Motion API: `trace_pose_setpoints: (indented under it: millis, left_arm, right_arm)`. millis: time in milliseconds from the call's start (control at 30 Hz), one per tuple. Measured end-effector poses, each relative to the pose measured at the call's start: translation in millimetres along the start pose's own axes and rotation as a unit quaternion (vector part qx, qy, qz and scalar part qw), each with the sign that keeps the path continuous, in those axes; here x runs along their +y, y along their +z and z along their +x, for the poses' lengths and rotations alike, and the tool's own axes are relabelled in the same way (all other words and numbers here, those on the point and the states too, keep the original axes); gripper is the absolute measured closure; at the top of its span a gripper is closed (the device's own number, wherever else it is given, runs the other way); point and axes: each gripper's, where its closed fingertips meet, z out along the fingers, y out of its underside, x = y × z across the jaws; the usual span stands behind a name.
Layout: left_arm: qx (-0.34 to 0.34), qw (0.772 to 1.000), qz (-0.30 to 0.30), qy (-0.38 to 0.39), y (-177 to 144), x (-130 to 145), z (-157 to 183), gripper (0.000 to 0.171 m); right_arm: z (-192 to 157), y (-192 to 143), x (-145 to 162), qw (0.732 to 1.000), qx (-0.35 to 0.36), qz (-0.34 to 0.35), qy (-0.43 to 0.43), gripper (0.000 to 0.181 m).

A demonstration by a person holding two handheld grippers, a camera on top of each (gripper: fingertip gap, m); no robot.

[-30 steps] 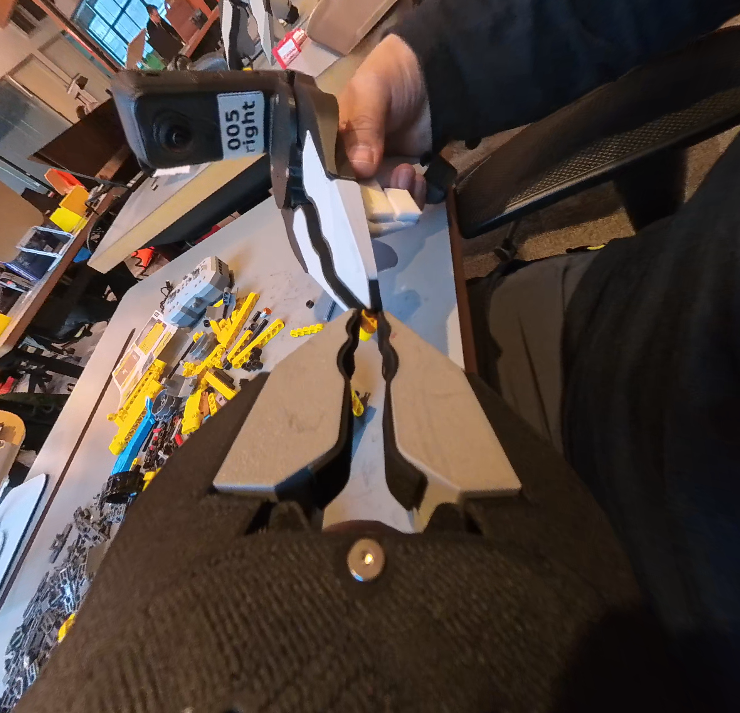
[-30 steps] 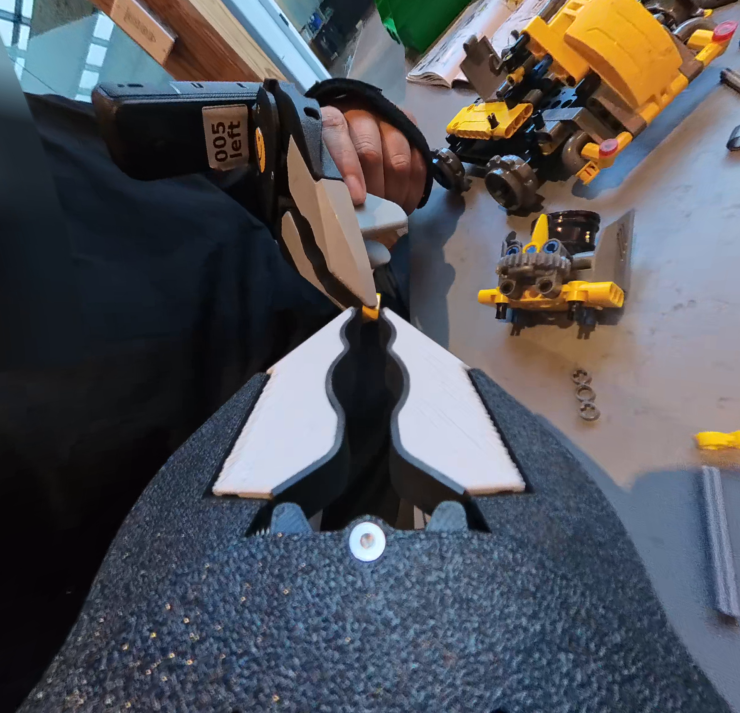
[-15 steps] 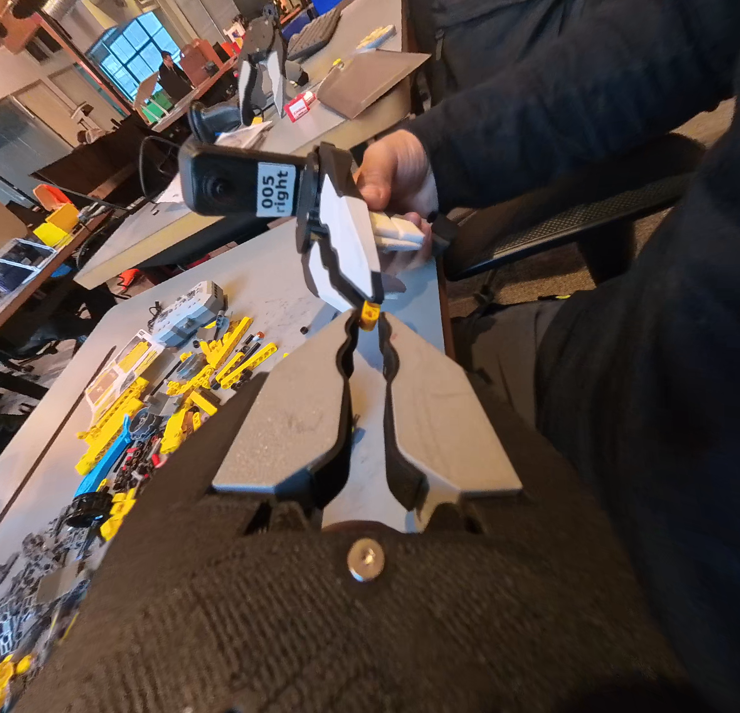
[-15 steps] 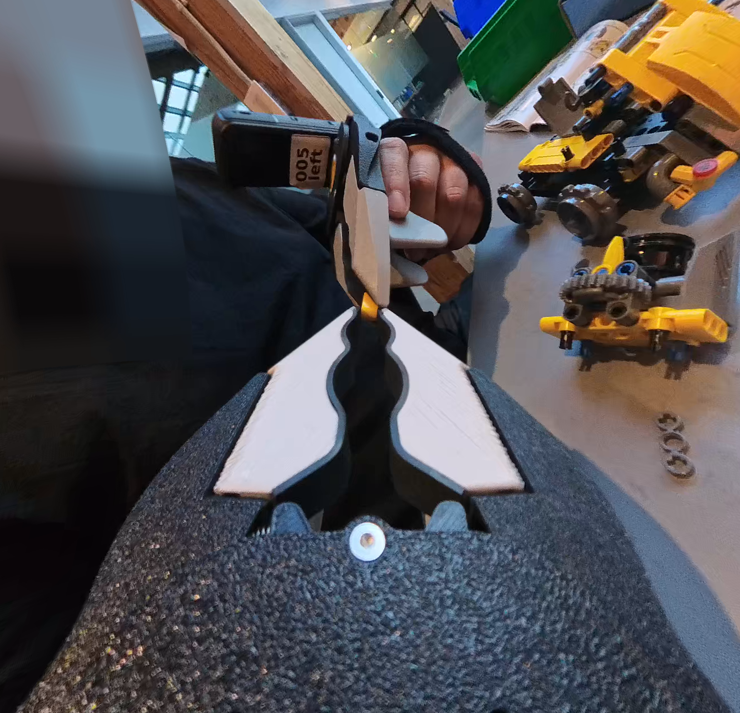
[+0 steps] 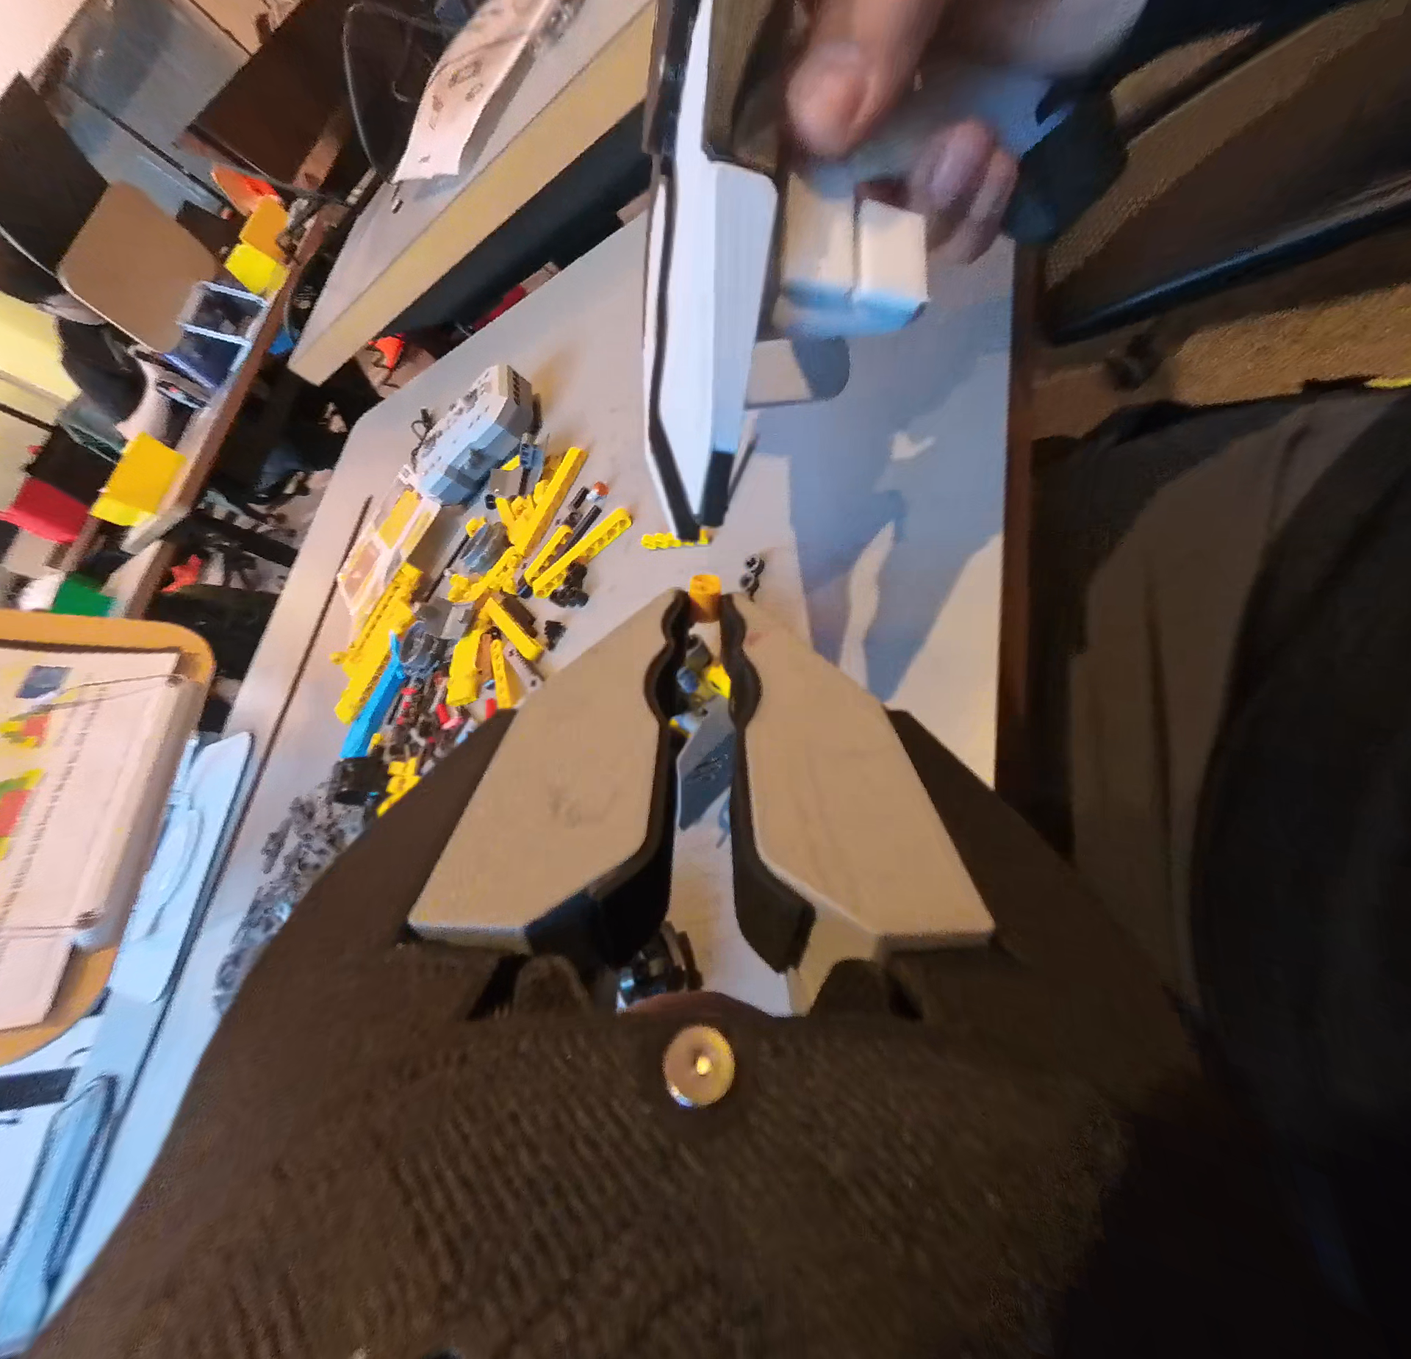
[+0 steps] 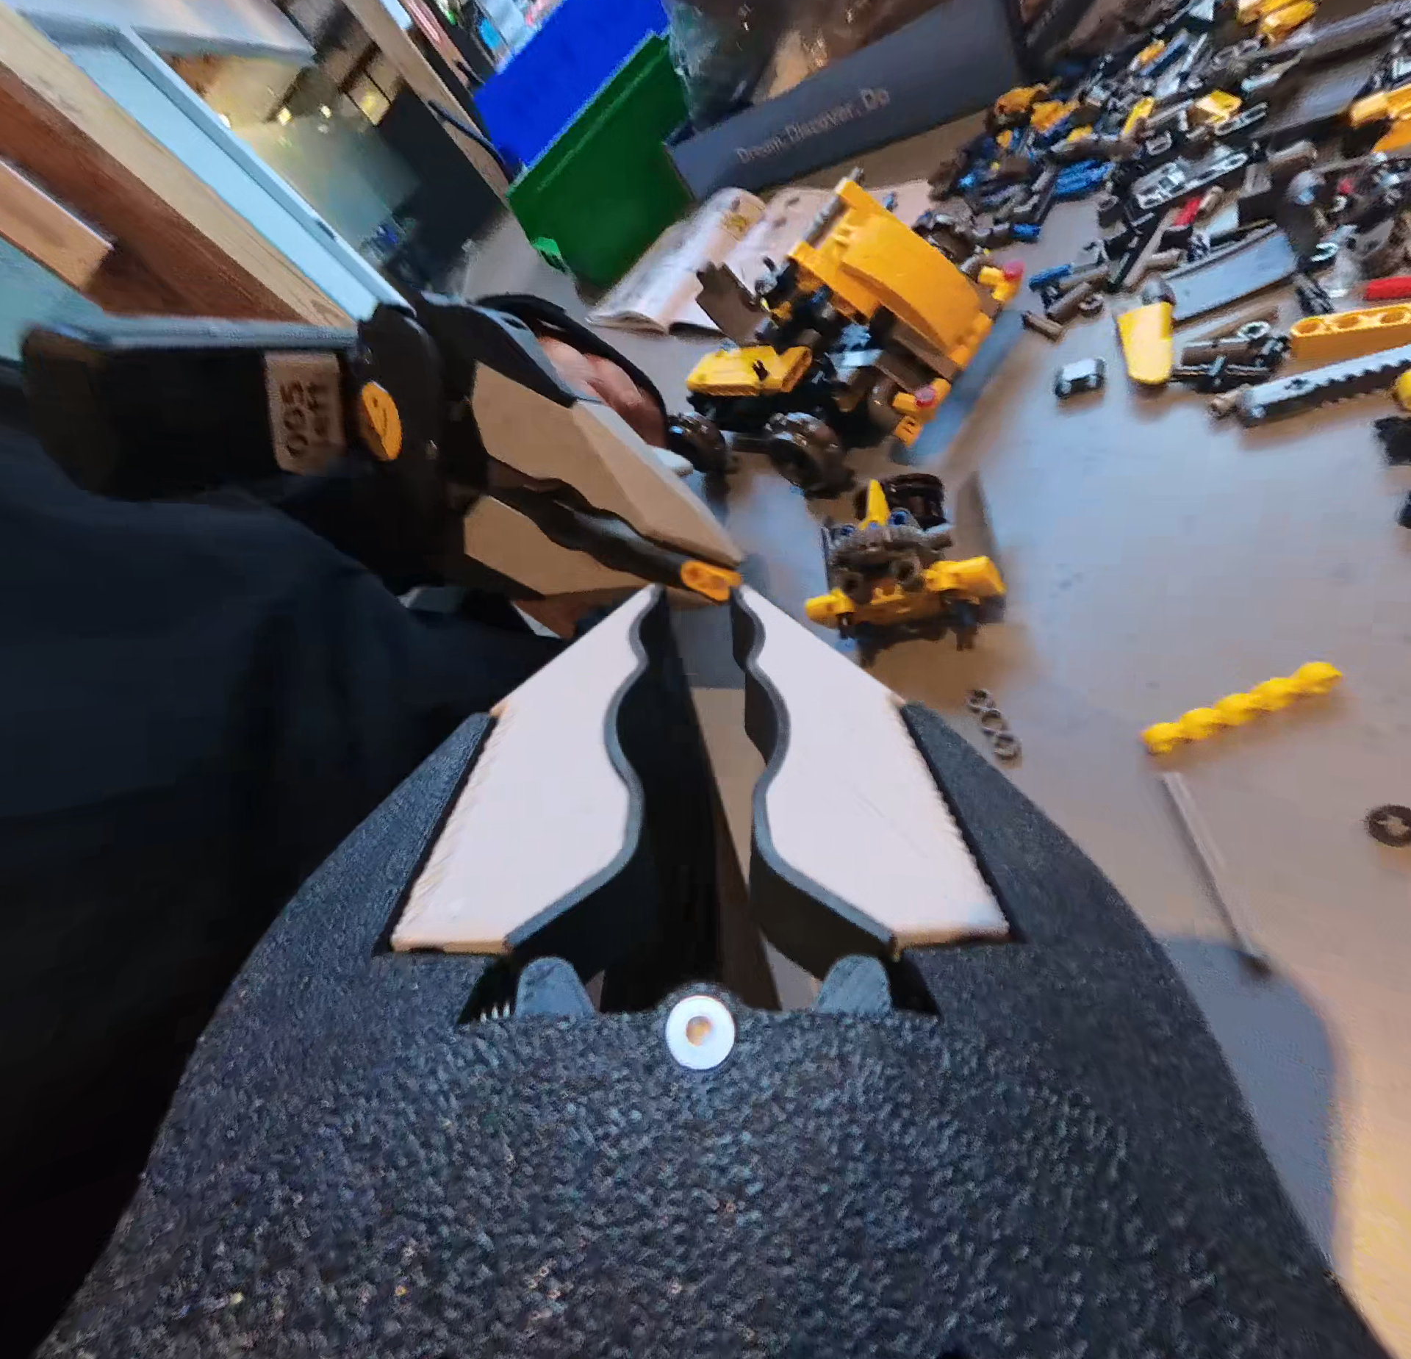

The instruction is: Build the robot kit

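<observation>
Orange connector piece [image 5: 704, 595] pinched at the left hand-held gripper [image 5: 702, 604] tips, above the table [image 5: 901, 482].
Right hand-held gripper [image 6: 695, 597] stands parted and empty, its tips just beside that piece [image 6: 708, 580]; yellow toy vehicle [image 6: 863, 314] sits beyond.

Grey tabletop [image 5: 901, 482] seen under scattered parts; second grey table [image 5: 489, 200] set behind it, across gap. Dark mesh chair [image 5: 1237, 177] placed at table's right edge. Wooden shelf [image 5: 252, 314] with yellow bins [image 5: 256, 265] seen far left. Blue bin [image 6: 569, 62] and green bin [image 6: 603, 177] stacked beyond table. Wood-framed glass partition [image 6: 252, 146] lit by daylight.
</observation>
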Motion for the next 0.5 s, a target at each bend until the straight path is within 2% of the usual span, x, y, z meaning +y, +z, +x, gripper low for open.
trace_pose_setpoints:
  millis: [133,267,367,500]
  left_arm:
    - [-0.032,0.998,-0.008,0.050,2.1,-7.7,0.0,0.167]
    - [-0.064,0.993,-0.024,0.093,1.8,-9.7,-1.5,0.167]
    - [-0.070,0.993,-0.008,0.090,-1.3,-13.4,-1.6,0.167]
    - [-0.048,0.997,0.040,0.055,-7.5,-22.1,4.0,0.163]
  right_arm:
    - [0.0,4.9,1.7,1.000,0.017,0.004,0.015,0.156]
    - [-0.9,7.9,2.2,1.000,0.017,0.012,0.017,0.160]
    - [-4.6,7.1,0.6,1.000,0.002,0.024,0.008,0.165]
    - [-16.7,4.8,0.3,0.996,-0.069,0.038,0.029,0.165]
